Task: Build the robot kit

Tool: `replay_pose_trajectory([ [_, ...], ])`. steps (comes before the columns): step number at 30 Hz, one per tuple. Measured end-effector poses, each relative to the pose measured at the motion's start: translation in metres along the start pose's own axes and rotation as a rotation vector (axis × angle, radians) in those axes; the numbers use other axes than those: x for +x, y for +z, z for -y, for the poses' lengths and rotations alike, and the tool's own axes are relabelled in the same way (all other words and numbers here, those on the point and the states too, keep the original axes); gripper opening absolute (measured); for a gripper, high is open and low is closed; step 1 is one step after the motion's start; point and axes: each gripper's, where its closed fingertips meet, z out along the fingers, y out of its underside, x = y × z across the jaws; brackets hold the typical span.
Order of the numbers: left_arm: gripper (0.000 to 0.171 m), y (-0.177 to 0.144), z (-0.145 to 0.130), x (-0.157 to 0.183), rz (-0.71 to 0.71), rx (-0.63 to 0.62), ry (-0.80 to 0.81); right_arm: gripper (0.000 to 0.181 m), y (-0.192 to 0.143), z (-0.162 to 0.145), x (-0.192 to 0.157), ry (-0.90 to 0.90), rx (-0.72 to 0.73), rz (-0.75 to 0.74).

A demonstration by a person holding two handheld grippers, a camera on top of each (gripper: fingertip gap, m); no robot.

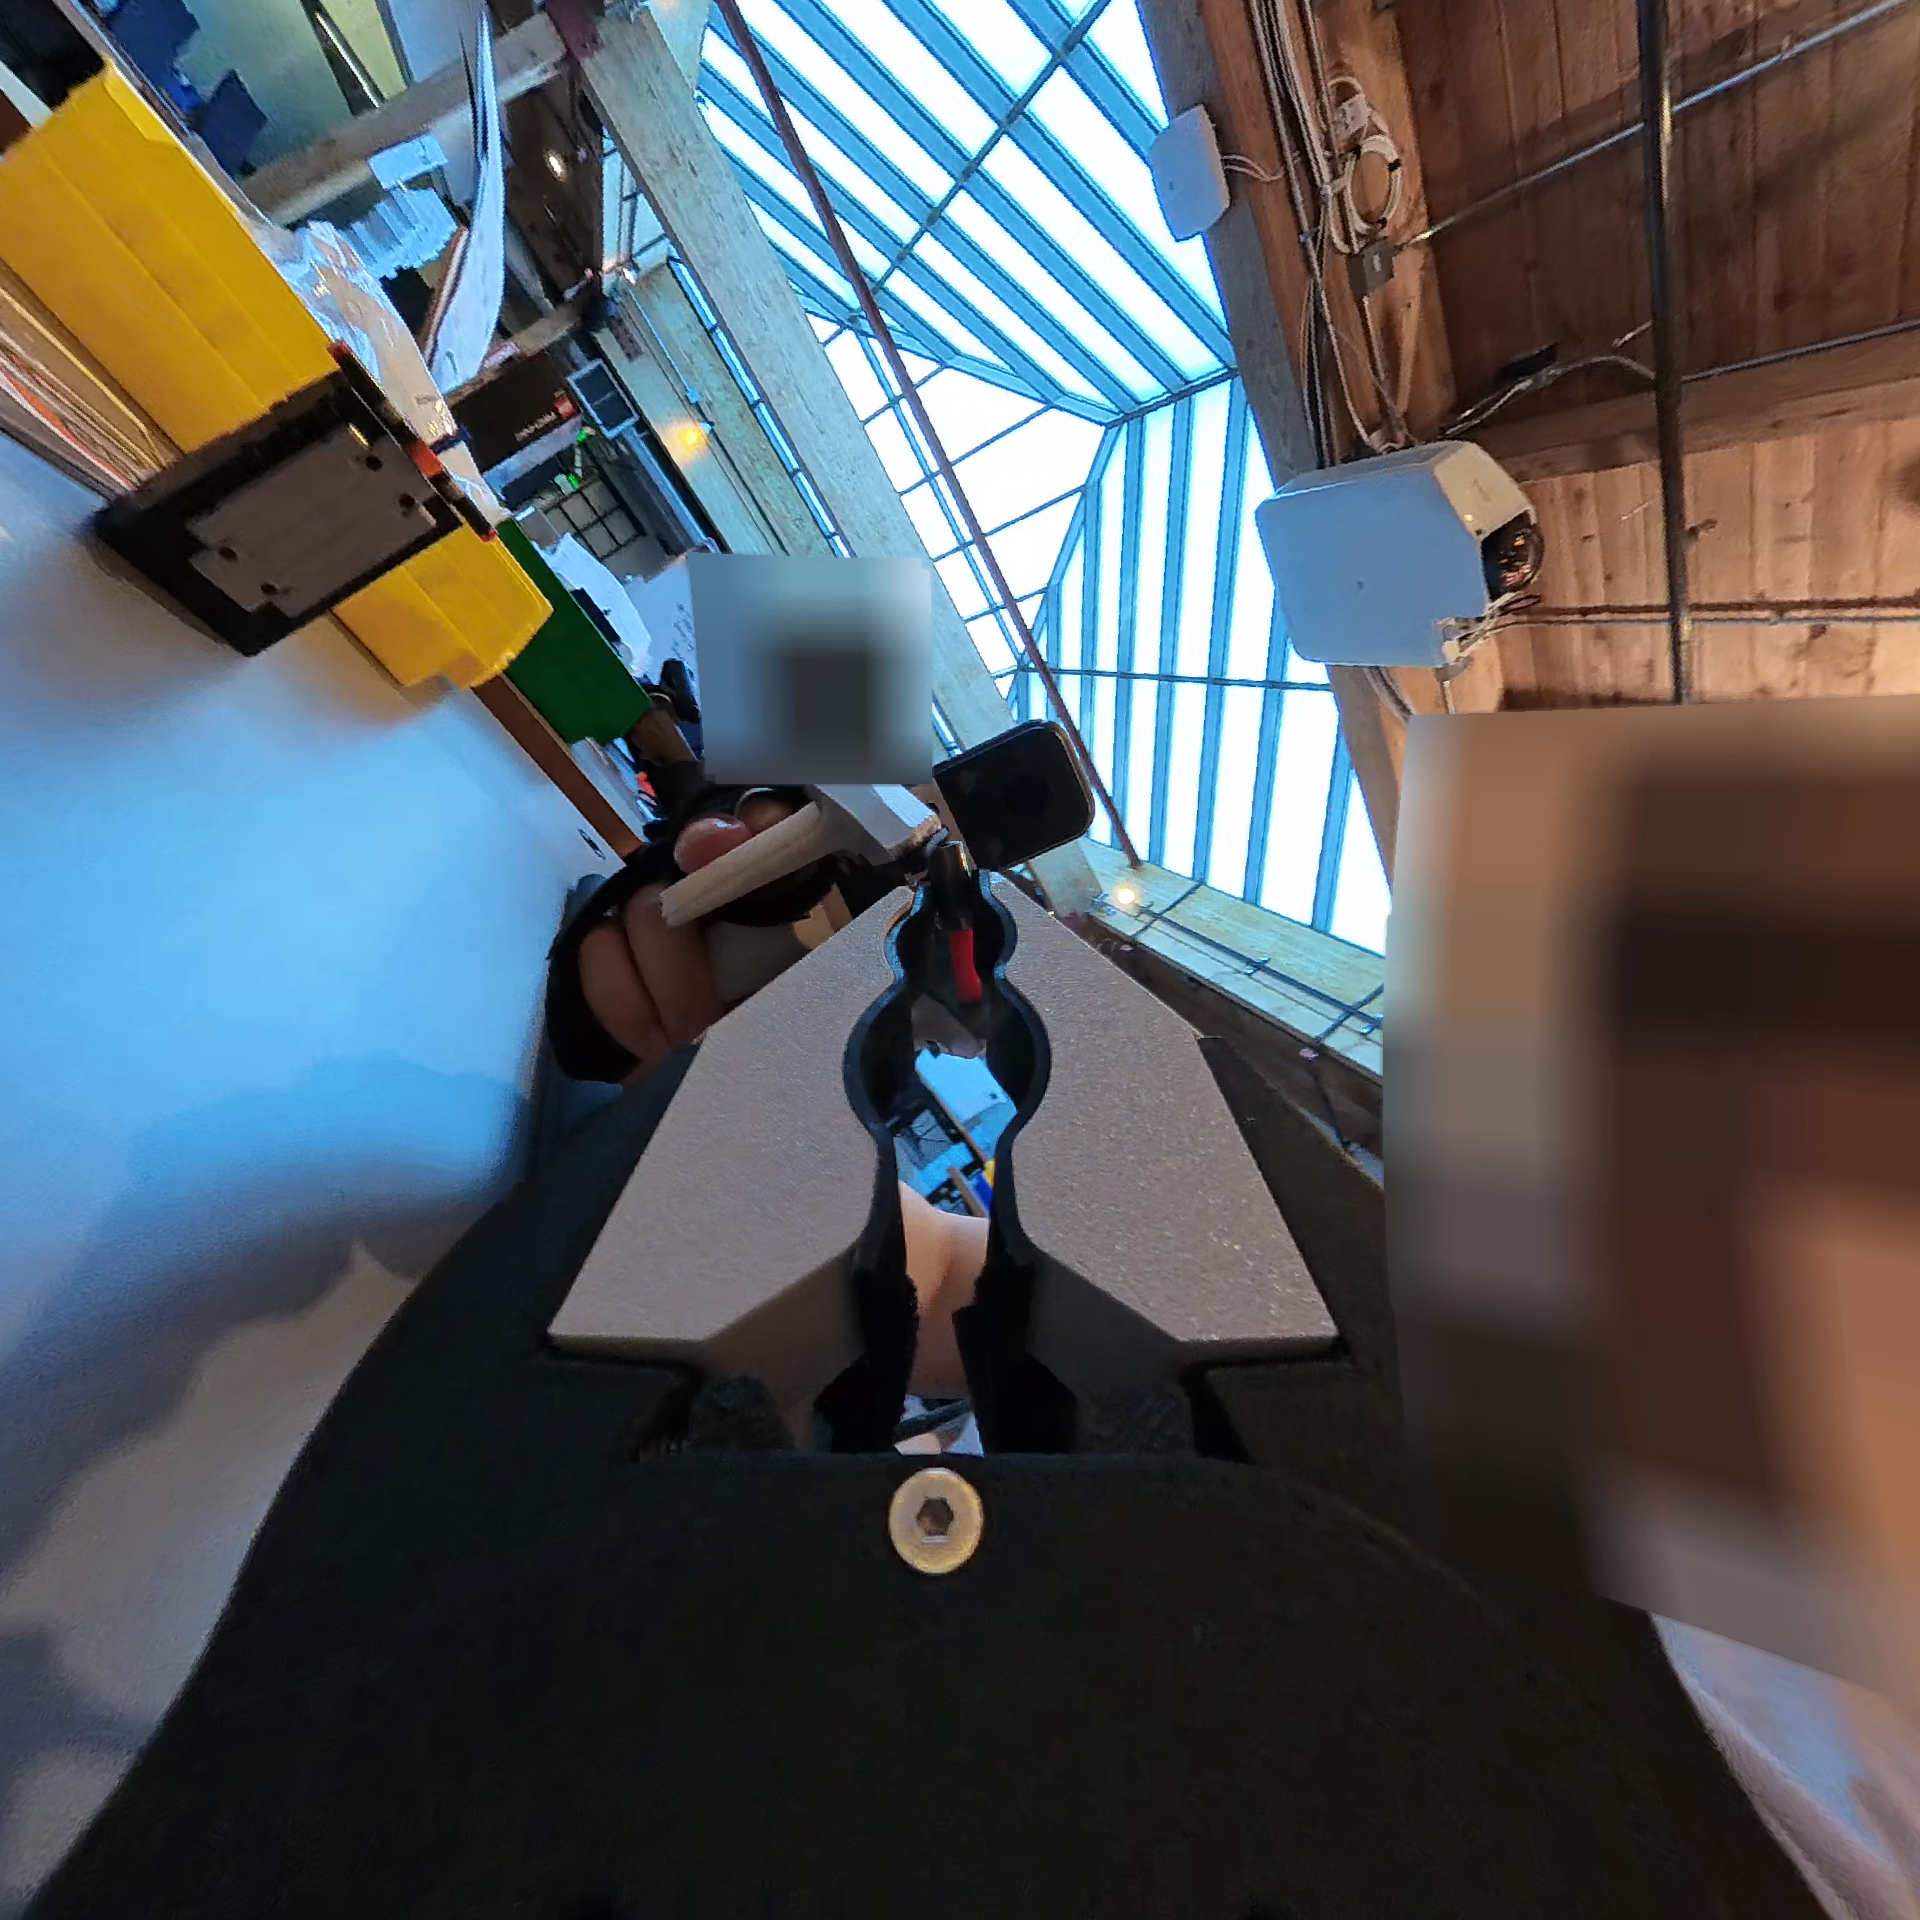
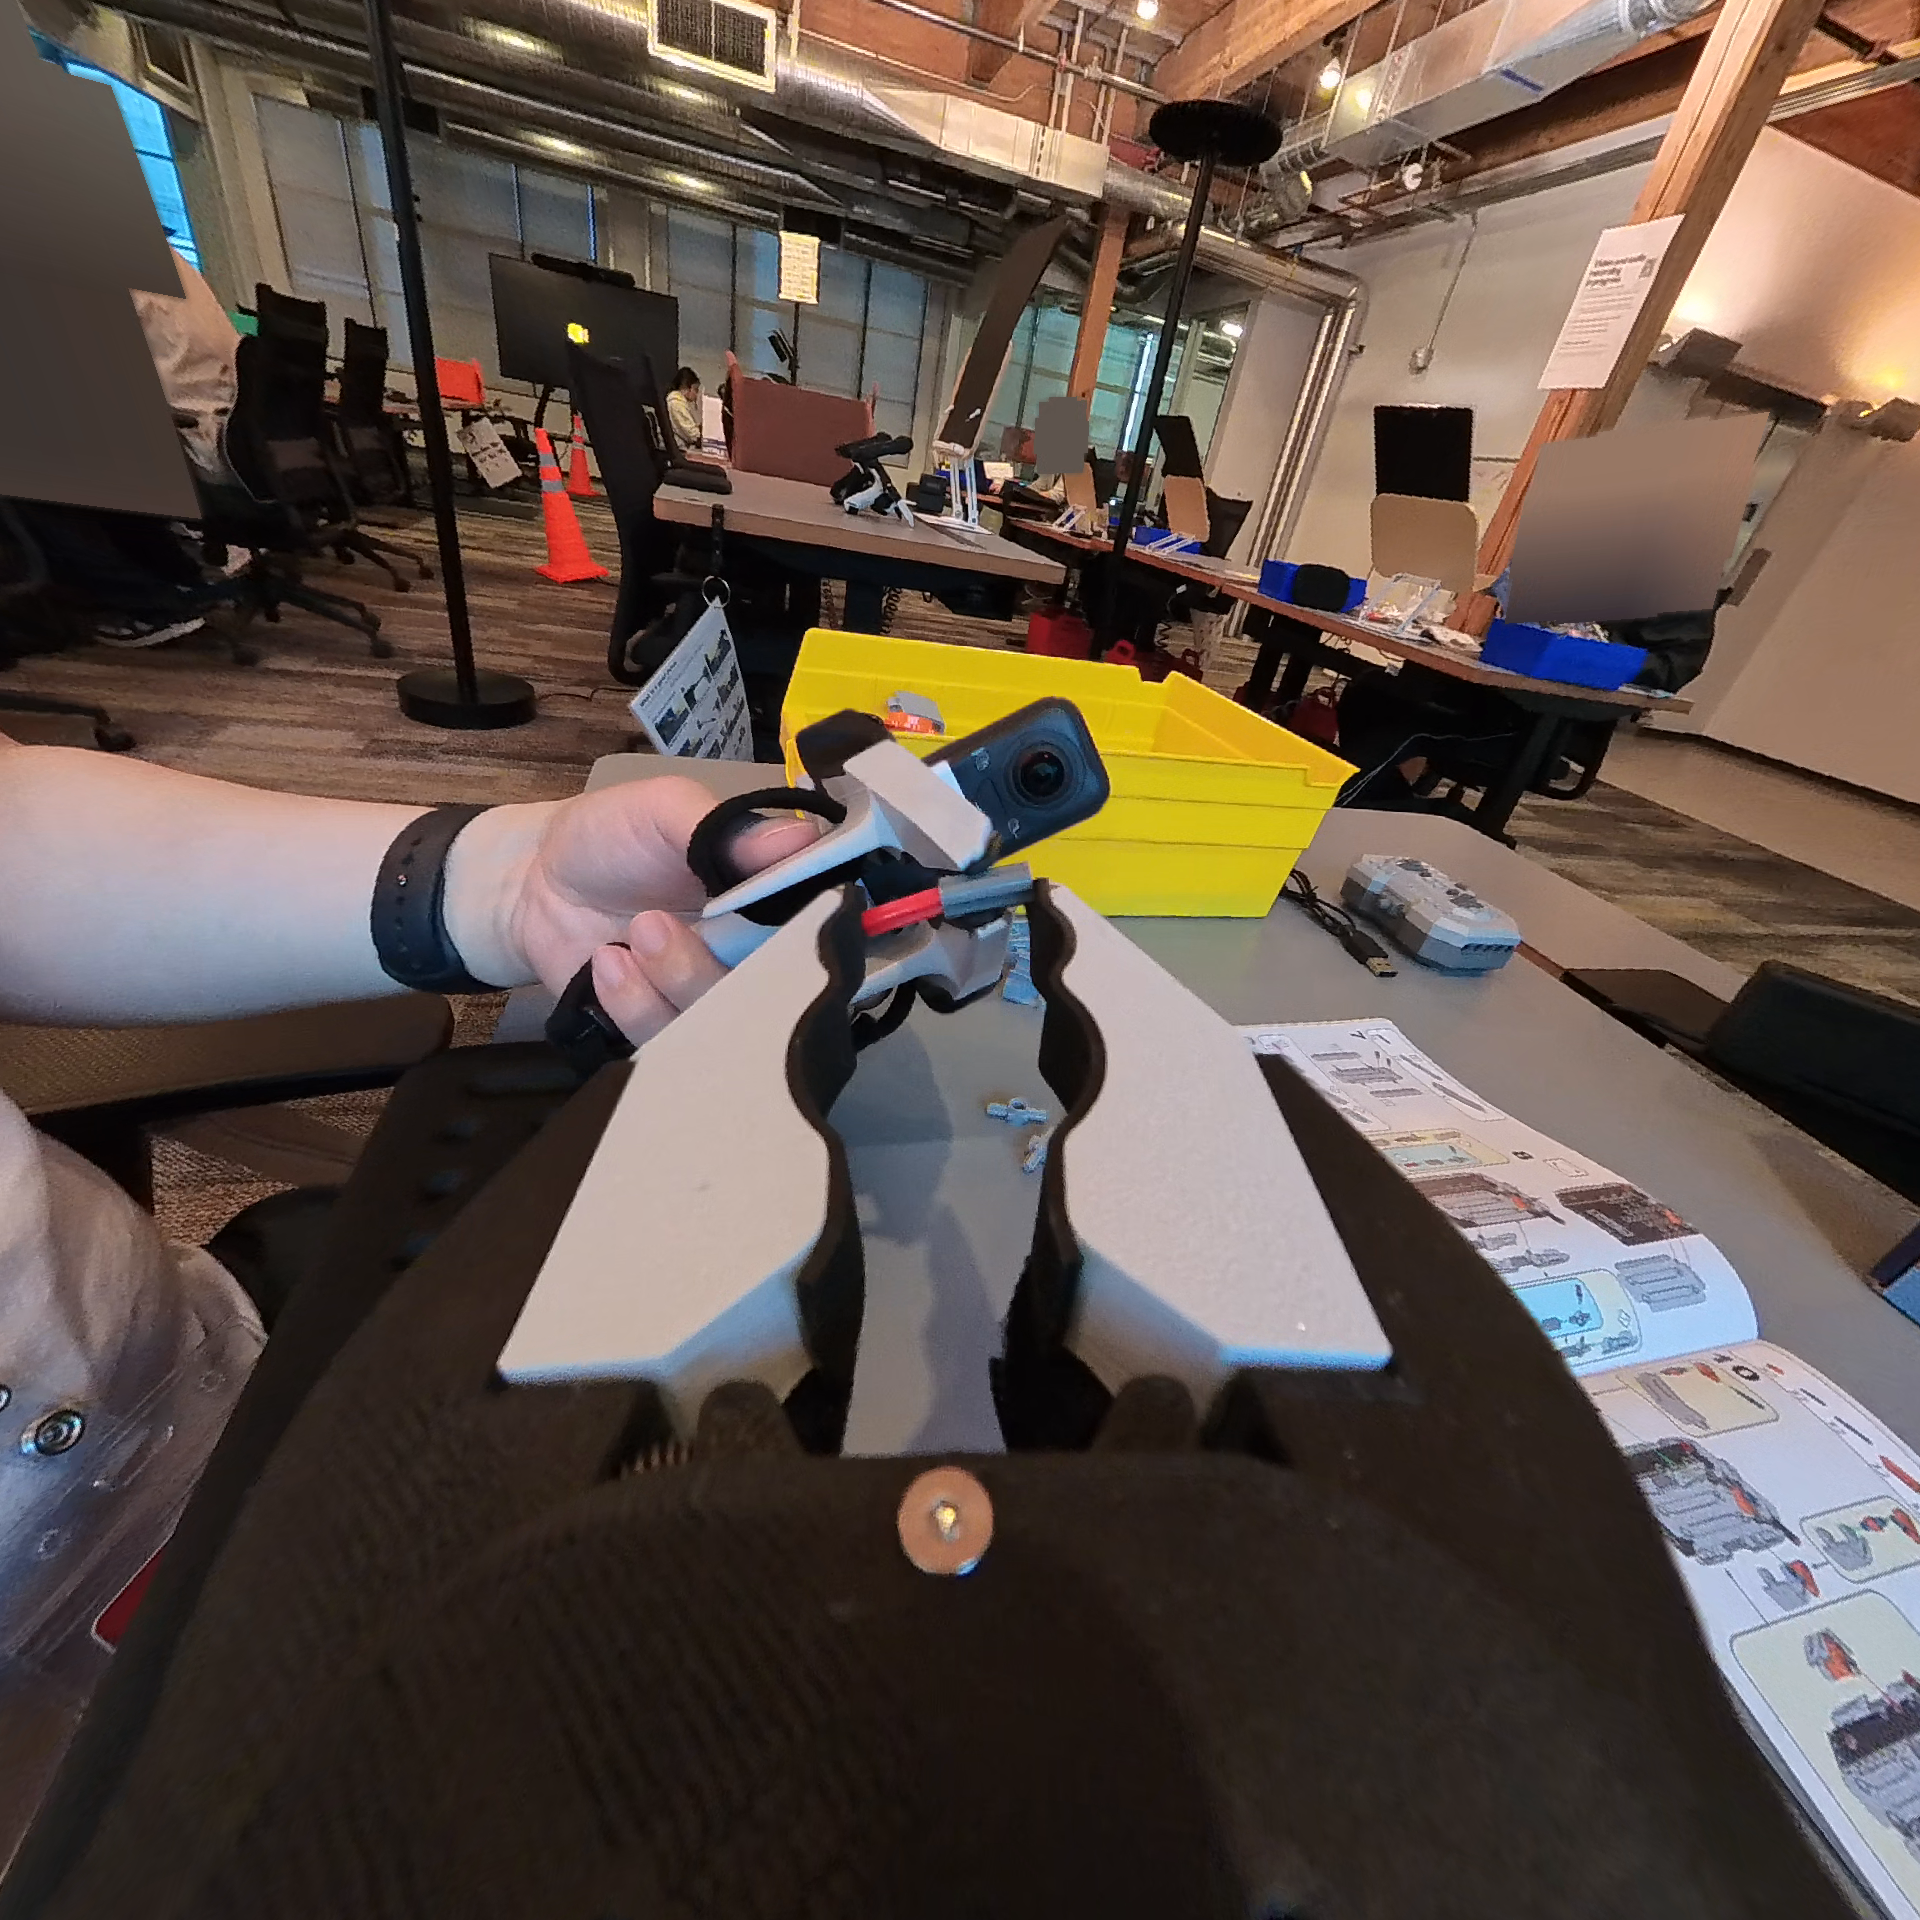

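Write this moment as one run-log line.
left gripper: jaws shut on red-grey piece | right gripper: jaws flank same piece, grip unclear | nearby: yellow bin, instruction booklet

Bright skylight (image 1: 1039,343) glare, fisheye edges, blur

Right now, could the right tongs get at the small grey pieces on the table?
Probably yes: the grey pieces lie uncovered below the right tongs, though those grip a red part.

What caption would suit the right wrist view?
Two handheld grippers meet over a grey table, pinching a small red-and-grey piece beside a yellow bin and instruction booklet.
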Motion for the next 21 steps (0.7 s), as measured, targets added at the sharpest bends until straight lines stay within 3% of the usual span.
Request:
replay_pose_trajectory([
  [1,0.004,0.001,0.0,0.0,0.004,0.0,0.009,0.031,0.0,0.0,0.0,-0.001,0.001,-0.002],
  [10,0.004,-0.006,0.0,-0.006,0.056,-0.03,-0.005,0.03,0.002,-0.01,0.001,-0.073,-0.072,-0.039],
  [16,0.006,-0.021,0.008,-0.02,0.211,-0.041,0.042,0.031,0.005,-0.029,0.007,-0.16,-0.186,-0.1],
  [21,0.004,-0.029,0.002,-0.02,0.31,-0.123,0.134,0.031,0.011,-0.037,0.001,-0.213,-0.232,-0.083],
])
